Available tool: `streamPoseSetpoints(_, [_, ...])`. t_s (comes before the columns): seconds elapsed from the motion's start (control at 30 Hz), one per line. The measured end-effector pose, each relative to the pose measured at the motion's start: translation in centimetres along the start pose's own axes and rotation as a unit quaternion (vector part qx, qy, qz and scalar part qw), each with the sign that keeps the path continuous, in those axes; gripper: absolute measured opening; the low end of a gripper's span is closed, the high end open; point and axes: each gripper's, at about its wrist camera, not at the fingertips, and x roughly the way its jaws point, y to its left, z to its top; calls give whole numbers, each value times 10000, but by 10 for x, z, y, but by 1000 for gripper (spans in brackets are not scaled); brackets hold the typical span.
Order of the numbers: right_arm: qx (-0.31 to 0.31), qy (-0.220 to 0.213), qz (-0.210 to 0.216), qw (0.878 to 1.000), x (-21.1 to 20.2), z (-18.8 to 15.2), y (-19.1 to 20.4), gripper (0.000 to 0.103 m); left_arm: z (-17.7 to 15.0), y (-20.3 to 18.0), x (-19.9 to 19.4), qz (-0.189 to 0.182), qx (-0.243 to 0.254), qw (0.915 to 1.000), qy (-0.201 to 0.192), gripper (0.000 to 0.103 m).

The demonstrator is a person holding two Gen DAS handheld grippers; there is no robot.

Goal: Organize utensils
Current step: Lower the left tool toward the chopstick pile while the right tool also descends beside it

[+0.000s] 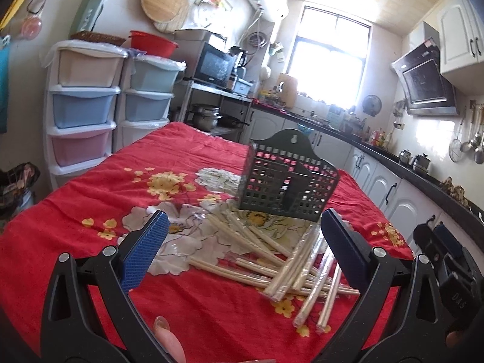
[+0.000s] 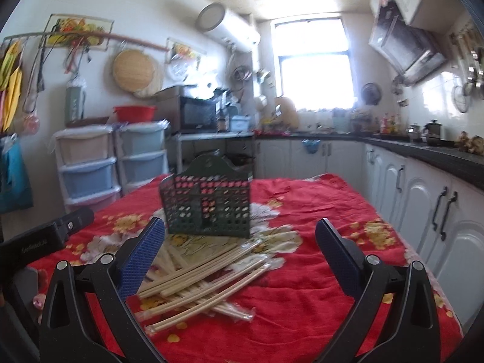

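— Two sets of jaws, both mine. How do they stand?

— Both spread wide, nothing between them. My left gripper (image 1: 243, 242) and my right gripper (image 2: 240, 246) hover over the red floral cloth (image 1: 90, 196).

— Where are the chopsticks (image 1: 272, 260)?

— Heaped loose on the cloth, right between my pads. In the left view most run from 10 o'clock to 4, some wrapped pairs crossing from 1 to 7. In the right view (image 2: 199, 278) they fan from 8 towards 2.

— Anything beyond?

— At 12 o'clock the dark perforated holder (image 1: 287, 187) stands upright just behind the heap. My other gripper's body shows at 4 o'clock in the left view.
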Motion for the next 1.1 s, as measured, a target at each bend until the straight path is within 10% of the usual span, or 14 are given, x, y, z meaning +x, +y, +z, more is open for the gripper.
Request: streamPoseSetpoints(1.1, [66,1202,80,9927,106,58,-23,97,57,47,91,-217,-702,9898,1222,93])
